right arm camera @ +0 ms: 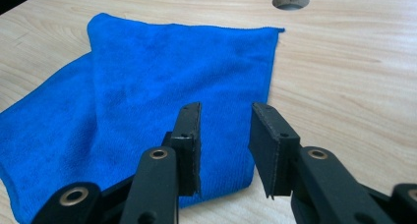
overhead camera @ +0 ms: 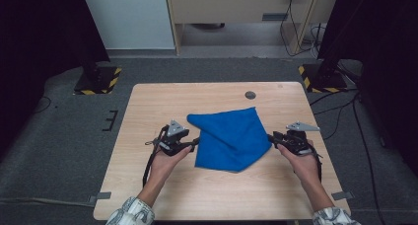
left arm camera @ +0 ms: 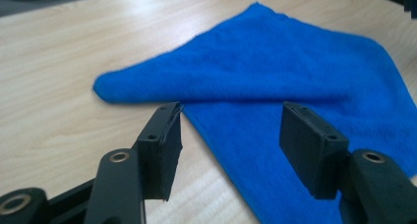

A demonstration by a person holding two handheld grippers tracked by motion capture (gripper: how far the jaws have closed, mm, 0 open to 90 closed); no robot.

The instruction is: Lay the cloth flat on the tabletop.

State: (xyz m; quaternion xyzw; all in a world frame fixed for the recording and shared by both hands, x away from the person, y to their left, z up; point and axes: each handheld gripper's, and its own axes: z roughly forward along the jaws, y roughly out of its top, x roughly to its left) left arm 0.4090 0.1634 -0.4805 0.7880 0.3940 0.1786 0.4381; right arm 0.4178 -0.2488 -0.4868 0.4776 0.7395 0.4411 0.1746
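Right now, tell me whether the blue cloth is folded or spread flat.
Folded. The blue cloth lies on the table with one layer turned over another; the right gripper view shows the upper flap's edge across the lower layer.

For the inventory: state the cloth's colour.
The cloth is plain bright blue, clearest in the right gripper view.

This looks like a lab or recording bay, not a home. A plain light-wood worktop (overhead camera: 217, 190) with a round cable port (overhead camera: 250, 94) stands alone on grey carpet (overhead camera: 64, 136). Beyond its far left and far right corners, black stands rest on bases edged with yellow-and-black hazard tape (overhead camera: 98, 81), and dark curtains (overhead camera: 39, 32) hang behind them. Cables (overhead camera: 345, 106) trail over the carpet to the worktop's right. Behind the worktop, a pale wooden desk (overhead camera: 236, 8) stands against a white partition (overhead camera: 128, 18).
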